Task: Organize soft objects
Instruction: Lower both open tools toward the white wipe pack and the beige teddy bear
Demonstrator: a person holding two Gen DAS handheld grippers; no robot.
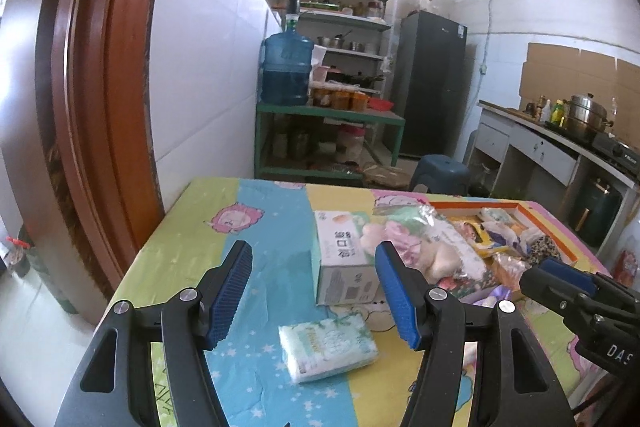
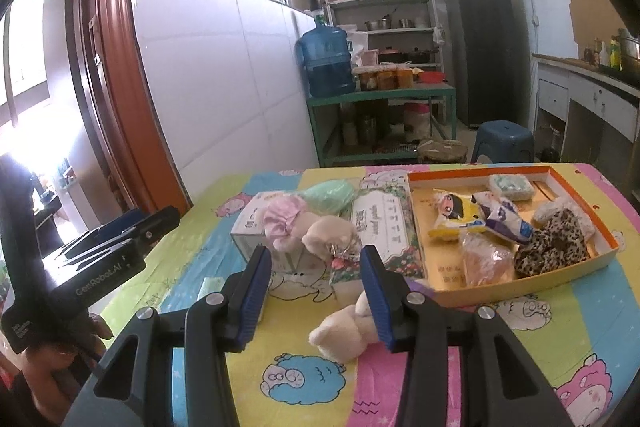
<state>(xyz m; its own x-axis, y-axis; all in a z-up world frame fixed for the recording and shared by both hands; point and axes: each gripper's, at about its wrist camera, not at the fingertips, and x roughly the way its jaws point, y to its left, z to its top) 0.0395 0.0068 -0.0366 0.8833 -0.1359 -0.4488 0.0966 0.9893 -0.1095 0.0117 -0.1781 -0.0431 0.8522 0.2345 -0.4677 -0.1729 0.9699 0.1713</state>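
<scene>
My left gripper [image 1: 314,291] is open and empty above a small tissue pack [image 1: 327,346] on the cartoon tablecloth. A white tissue box [image 1: 343,257] stands just beyond it. My right gripper [image 2: 314,281] is open and empty; a cream plush toy [image 2: 347,331] lies on the cloth by its right finger. A pink-dressed plush [image 2: 312,227] rests on the tissue box [image 2: 256,227], next to a flowered tissue pack [image 2: 384,227]. An orange-rimmed tray [image 2: 560,269] at the right holds several soft packets and a leopard-print cloth [image 2: 556,243].
The table [image 1: 180,247] stands against a white tiled wall beside a brown door frame [image 1: 96,87]. Beyond it are a green rack with a water jug [image 1: 286,69], a fridge [image 1: 432,83], a blue stool [image 2: 504,141] and a kitchen counter [image 1: 560,143].
</scene>
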